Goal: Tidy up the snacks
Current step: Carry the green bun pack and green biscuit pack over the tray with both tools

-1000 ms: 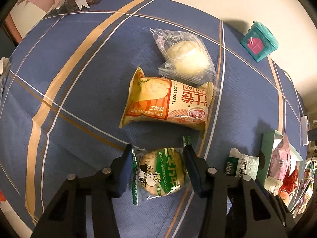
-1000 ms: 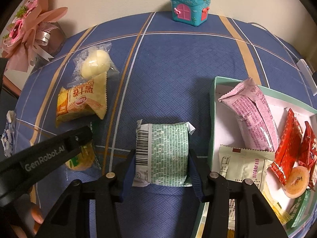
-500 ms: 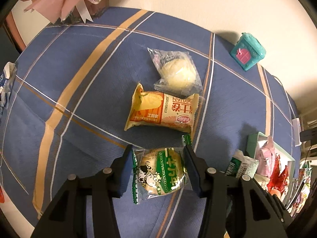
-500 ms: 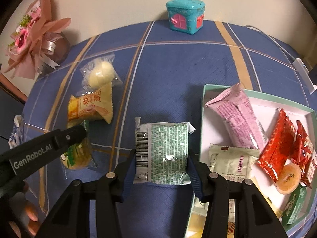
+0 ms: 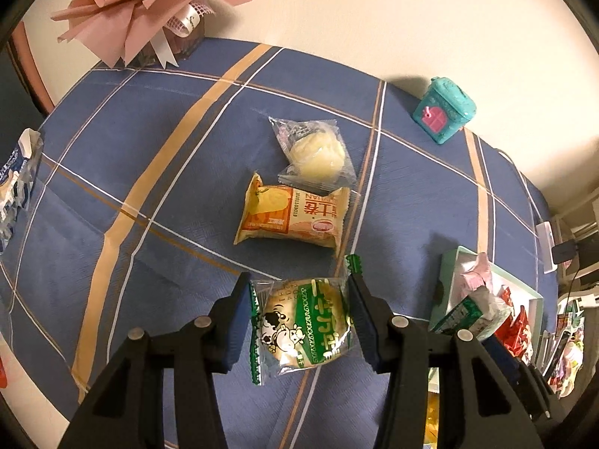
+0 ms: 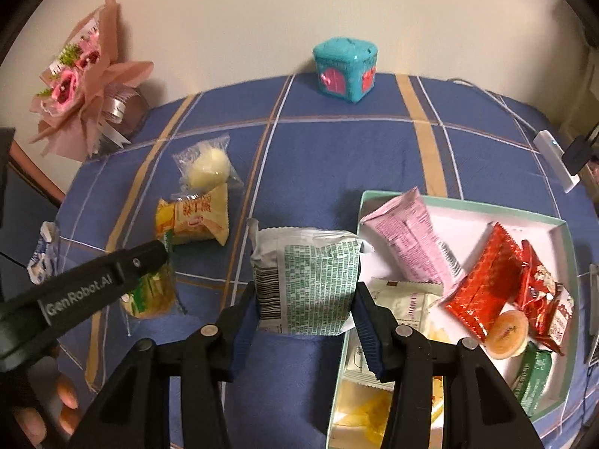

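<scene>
The left gripper [image 5: 301,320] is clenching a round biscuit packet [image 5: 305,327] with a cow on its green wrapper, its blue pads pressing both sides and holding it clear of the blue checked tablecloth [image 5: 157,172]. The right gripper [image 6: 305,312] is likewise grasping a green-and-white printed packet [image 6: 305,280], barcode side up, just left of the pale green box [image 6: 561,224] of snacks. That box is sitting at the right of the table, holding a pink packet [image 6: 410,241], red packets [image 6: 486,280] and a small round cake [image 6: 505,333]. Farther out on the cloth an orange bread packet [image 5: 294,215] is lying beside a clear bag with a pale bun [image 5: 314,153], the two touching at their edges. A teal toy house [image 6: 346,69] is standing at the far edge by the wall, and a pink paper bouquet [image 5: 142,3] is sitting at the far left corner.
</scene>
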A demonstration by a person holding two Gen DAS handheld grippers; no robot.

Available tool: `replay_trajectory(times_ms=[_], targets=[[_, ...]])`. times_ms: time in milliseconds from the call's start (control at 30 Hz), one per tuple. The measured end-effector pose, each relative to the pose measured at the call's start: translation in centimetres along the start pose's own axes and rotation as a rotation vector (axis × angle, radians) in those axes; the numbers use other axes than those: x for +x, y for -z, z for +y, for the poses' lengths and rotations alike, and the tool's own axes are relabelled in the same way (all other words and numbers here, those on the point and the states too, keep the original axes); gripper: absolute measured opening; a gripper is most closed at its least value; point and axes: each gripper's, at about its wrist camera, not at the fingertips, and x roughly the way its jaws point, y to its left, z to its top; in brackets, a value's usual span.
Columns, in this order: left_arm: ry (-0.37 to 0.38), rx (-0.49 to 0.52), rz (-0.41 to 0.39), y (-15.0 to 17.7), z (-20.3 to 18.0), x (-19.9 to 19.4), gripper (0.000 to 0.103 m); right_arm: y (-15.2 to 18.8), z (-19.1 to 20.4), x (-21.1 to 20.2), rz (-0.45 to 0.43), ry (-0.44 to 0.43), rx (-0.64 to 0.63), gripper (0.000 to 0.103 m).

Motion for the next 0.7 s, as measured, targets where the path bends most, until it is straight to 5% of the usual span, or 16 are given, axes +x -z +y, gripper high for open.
replay_trajectory(times_ms=[367, 700], targets=[[0.017, 0.016, -0.029, 1.0, -1.5, -1.8, 0.052, 0.2, -1.4, -1.4, -0.006, 0.025, 0.019, 0.051], [0.031, 0.097, -0.014, 2.6, -6.0, -1.5, 0.052, 0.0, -7.0, -2.0, 0.010, 0.081, 0.123, 0.051]])
